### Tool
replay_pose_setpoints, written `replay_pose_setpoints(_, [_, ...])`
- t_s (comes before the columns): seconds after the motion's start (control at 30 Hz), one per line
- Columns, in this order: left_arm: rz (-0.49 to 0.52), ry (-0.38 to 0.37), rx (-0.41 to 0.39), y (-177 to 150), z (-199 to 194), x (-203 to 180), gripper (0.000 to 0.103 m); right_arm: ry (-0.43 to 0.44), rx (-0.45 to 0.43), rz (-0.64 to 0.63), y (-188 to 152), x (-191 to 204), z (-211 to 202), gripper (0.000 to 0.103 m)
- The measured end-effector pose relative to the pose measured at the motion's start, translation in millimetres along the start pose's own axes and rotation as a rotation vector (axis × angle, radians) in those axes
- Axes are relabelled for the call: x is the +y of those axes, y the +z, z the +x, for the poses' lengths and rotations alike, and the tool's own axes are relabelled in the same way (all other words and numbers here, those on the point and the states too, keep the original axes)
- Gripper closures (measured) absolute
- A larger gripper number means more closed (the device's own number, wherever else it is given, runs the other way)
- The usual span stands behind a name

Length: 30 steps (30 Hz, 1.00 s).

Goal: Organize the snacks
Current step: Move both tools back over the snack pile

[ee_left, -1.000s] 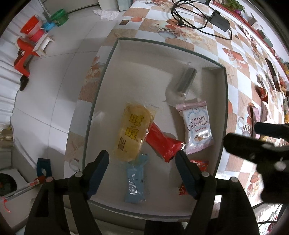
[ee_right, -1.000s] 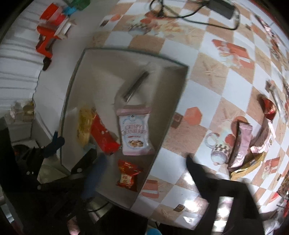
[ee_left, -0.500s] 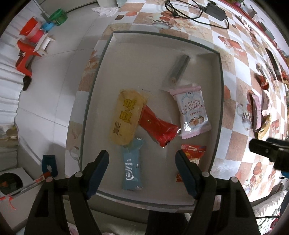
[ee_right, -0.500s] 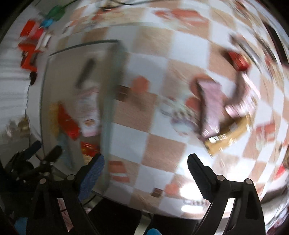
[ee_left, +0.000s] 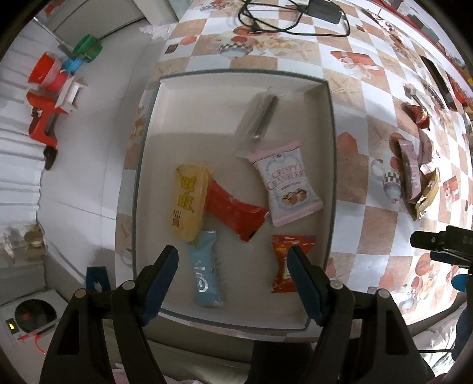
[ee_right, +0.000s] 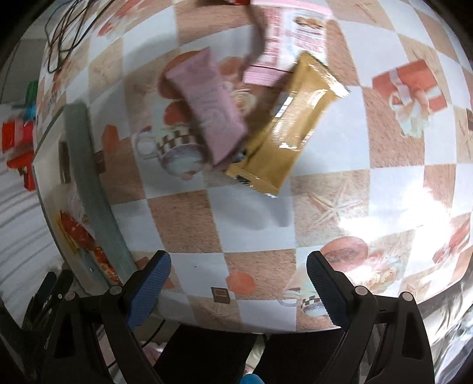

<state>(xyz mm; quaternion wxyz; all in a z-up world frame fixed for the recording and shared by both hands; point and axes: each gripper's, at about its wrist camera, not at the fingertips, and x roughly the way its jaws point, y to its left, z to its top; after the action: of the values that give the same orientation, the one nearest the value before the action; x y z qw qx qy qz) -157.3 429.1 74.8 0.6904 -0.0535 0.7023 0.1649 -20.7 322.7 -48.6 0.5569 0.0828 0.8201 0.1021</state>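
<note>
A white tray [ee_left: 165, 97] with a grey rim lies on the checkered table and holds several snack packs: a yellow one [ee_left: 187, 202], a red one [ee_left: 235, 211], a pink cranberry pack [ee_left: 288, 184], a light blue one [ee_left: 205, 273], a small orange-red one [ee_left: 288, 265] and a dark stick in clear wrap [ee_left: 263, 124]. My left gripper [ee_left: 232, 280] hangs open above the tray's near end, holding nothing. My right gripper [ee_right: 238, 291] is open and empty over bare table. Ahead of it lie a pink bar [ee_right: 207, 105], a gold pack [ee_right: 288, 128] and a pink-white pack [ee_right: 291, 38].
The tray's rim [ee_right: 88, 189] stands at the left in the right wrist view. A black cable and adapter [ee_left: 295, 14] lie at the table's far end. Red, blue and green tools [ee_left: 50, 88] sit on the floor to the left. More snacks [ee_left: 419, 115] lie at the right.
The right gripper has swung away from the tray, rightward over the table, to the loose snack pile. The left gripper has drawn back a little, so more of the tray shows.
</note>
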Motion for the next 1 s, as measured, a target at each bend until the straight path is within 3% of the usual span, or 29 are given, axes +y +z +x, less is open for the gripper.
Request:
replay_pose_setpoints(0.5, [0.101, 0.033, 0.0, 0, -11, -42, 0.024, 0.056, 0.007, 0.101, 9, -74, -14, 0.009])
replay_pose_setpoints(0.7, [0.136, 0.037, 0.009, 1, -11, -62, 0.024, 0.039, -0.004, 0.142, 16, -115, -23, 0.009])
replay_pose_setpoints(0.8, [0.162, 0.041, 0.013, 1, -11, -75, 0.024, -0.019, -0.035, 0.123, 21, -134, -31, 0.009])
replay_pose_setpoints(1.0, [0.194, 0.039, 0.017, 3, -14, -90, 0.024, -0.237, -0.114, -0.016, 30, -161, -42, 0.009])
